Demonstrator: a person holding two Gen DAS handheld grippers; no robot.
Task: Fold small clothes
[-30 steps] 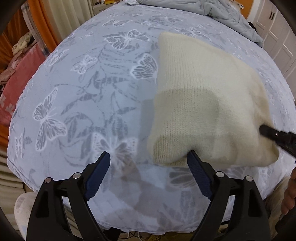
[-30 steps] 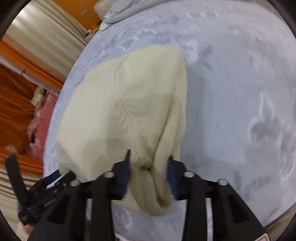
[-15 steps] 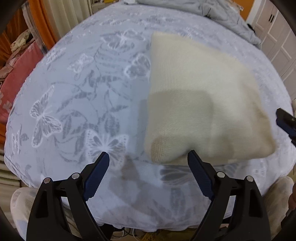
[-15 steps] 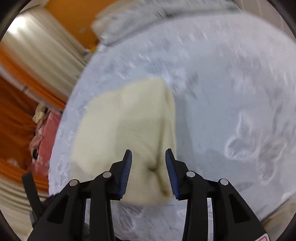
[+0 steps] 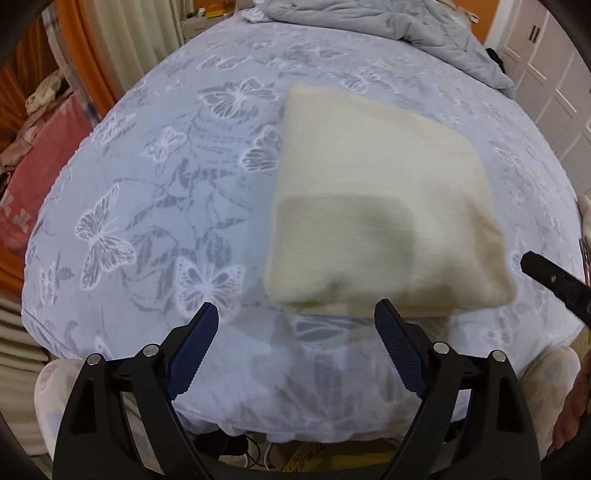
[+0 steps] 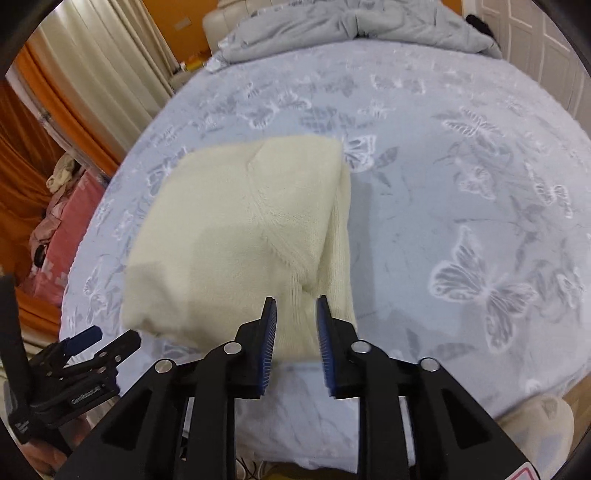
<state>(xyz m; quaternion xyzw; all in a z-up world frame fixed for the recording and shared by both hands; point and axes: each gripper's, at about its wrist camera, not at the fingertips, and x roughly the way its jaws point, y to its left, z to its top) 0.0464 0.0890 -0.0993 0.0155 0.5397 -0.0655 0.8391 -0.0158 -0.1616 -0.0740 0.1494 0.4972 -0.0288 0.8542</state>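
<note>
A cream knitted garment [image 5: 373, 206] lies folded into a rough square on the bed near its front edge; it also shows in the right wrist view [image 6: 243, 240]. My left gripper [image 5: 295, 317] is wide open and empty, held just short of the garment's near left corner. My right gripper [image 6: 295, 306] is partly open and empty, its tips just in front of the garment's near right corner, not touching it. The right gripper shows at the right edge of the left wrist view [image 5: 554, 284], and the left gripper at the lower left of the right wrist view [image 6: 92, 343].
The bed is covered by a pale blue sheet with butterfly print [image 5: 159, 206]. A grey duvet [image 6: 351, 26] is bunched at the far end. A pink blanket [image 5: 29, 177] and orange curtains lie to the left. White cabinet doors [image 5: 546, 66] stand at the right.
My right gripper has let go of the garment's near right corner, opened and pulled back and up. My left gripper has drawn back a little. The garment lies still.
</note>
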